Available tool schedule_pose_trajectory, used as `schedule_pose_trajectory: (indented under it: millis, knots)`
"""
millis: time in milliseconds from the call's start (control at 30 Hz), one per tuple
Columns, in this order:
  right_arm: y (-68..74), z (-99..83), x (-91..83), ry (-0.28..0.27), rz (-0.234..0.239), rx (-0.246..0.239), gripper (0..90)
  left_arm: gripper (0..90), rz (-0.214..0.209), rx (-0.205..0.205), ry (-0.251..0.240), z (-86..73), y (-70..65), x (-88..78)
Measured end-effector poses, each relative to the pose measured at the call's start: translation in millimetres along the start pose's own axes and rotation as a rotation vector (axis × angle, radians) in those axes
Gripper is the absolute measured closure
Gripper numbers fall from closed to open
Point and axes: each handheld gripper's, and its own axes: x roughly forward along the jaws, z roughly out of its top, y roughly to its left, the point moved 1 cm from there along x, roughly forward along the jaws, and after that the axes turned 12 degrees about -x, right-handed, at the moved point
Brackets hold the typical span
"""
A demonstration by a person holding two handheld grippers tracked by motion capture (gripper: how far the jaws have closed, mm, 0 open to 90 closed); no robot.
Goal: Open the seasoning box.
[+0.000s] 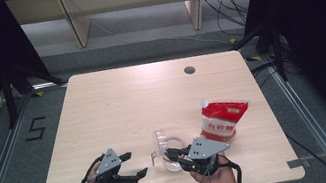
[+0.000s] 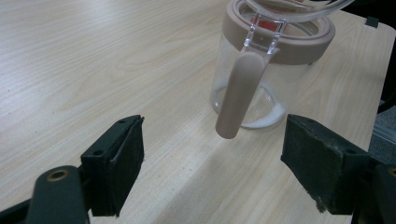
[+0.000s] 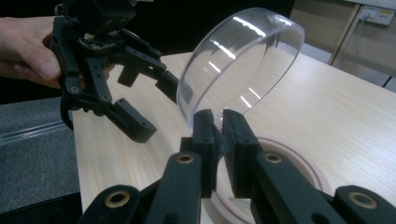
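My right gripper (image 3: 215, 140) pinches the clear lid (image 3: 238, 65) open; left gripper (image 2: 212, 163) spread, idle; I should hold the jar (image 2: 275, 60) steady.

left tool (image 1: 136, 165) jaws apart, right tool (image 3: 218, 135) clamped

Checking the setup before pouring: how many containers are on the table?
2: a clear jar with its hinged lid raised, near the table's front edge between the grippers, and a red pouch standing just behind it to the right.
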Motion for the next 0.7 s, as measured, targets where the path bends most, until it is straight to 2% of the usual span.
schedule_pose_trajectory:
  millis: [67, 100, 133, 200, 267, 367, 400, 467, 500, 600, 633, 667, 700]
  knots:
    - [1.2, 0.1, 1.8, -0.009, -0.011, -0.007, 83.9, 20.5, -0.001, -0.004, -0.002, -0.1, -0.7, -0.1]
    - [1.0, 0.4, 1.3, 0.003, 0.006, -0.011, 83.8, 20.5, -0.002, -0.004, -0.002, 0.1, -0.7, -0.4]
    - [1.8, 0.2, 2.8, 0.0, 0.0, -0.015, 83.5, 20.4, -0.003, -0.006, -0.005, 0.2, -0.8, -0.5]
    - [3.4, 0.5, 3.7, 0.003, 0.001, -0.003, 83.3, 20.4, 0.001, -0.009, -0.014, 0.2, -0.8, -0.7]
    - [4.7, 0.6, 5.3, -0.002, -0.002, 0.0, 83.2, 20.4, 0.006, 0.021, -0.011, 1.5, 1.5, -1.8]
    - [4.8, 0.6, 4.6, 0.002, 0.009, 0.005, 82.9, 20.4, 0.003, -0.019, -0.024, 0.3, 0.4, -1.7]
    - [2.9, 0.4, 3.7, 0.005, 0.009, -0.008, 82.7, 20.4, 0.003, -0.021, -0.024, 0.2, 0.5, -1.6]
    - [2.3, -0.4, 3.5, -0.003, -0.006, 0.0, 82.3, 20.4, 0.003, -0.021, -0.026, 0.2, 0.2, -1.5]
    - [1.5, -0.4, 2.7, -0.005, 0.009, -0.001, 82.0, 20.3, 0.001, -0.014, -0.025, 0.3, 0.4, -1.5]
    - [-0.5, -0.4, -0.2, -0.006, 0.006, -0.004, 79.9, 20.0, 0.012, -0.019, -0.02, -0.7, 0.3, -1.5]
    - [-3.8, -0.9, -1.7, -0.016, -0.007, -0.04, 78.5, 19.8, 0.012, -0.019, -0.02, -0.9, 0.6, -1.1]
    - [-3.1, -1.7, -4.5, -0.006, 0.003, -0.009, 77.2, 19.5, 0.008, -0.016, -0.021, -0.9, 1.1, -0.8]
    - [-3.7, -2.5, -5.6, -0.015, -0.01, -0.008, 76.0, 19.2, 0.005, -0.02, -0.021, -1.2, 1.5, -0.4]
